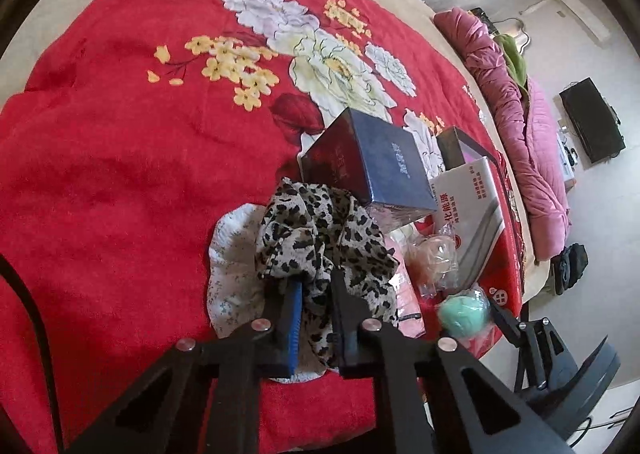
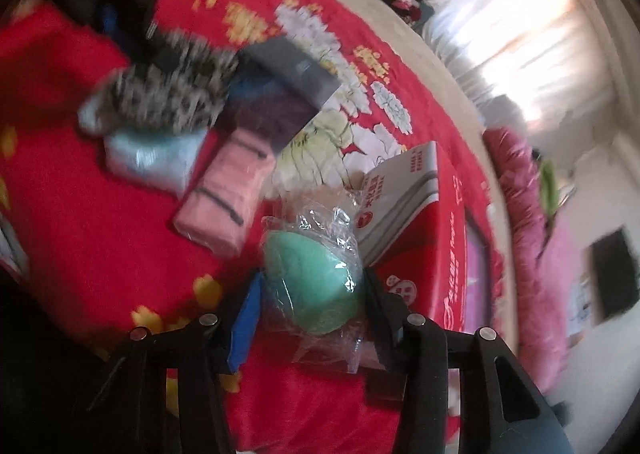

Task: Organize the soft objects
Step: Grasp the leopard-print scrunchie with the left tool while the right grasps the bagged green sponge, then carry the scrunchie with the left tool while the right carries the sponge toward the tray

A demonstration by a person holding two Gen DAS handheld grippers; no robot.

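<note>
A leopard-print cloth (image 1: 320, 230) lies bunched on the red flowered blanket (image 1: 120, 142), on top of a white cloth with small flowers (image 1: 232, 266). My left gripper (image 1: 316, 286) is shut on a fold of the leopard-print cloth. A green sponge in a clear plastic bag (image 2: 312, 286) sits between the fingers of my right gripper (image 2: 314, 280), and both pads press on its sides. The left wrist view shows that same green sponge (image 1: 464, 314) at the blanket's right edge. The leopard-print cloth (image 2: 168, 94) appears blurred in the right wrist view.
A dark blue box (image 1: 380, 162) stands just behind the leopard-print cloth. A white and red carton (image 1: 468, 206) and a clear bag with a beige item (image 1: 432, 258) lie to its right. Pink (image 2: 228, 198) and pale blue (image 2: 152, 158) wrapped packs lie nearby. A pink quilt (image 1: 520, 126) lines the bed's edge.
</note>
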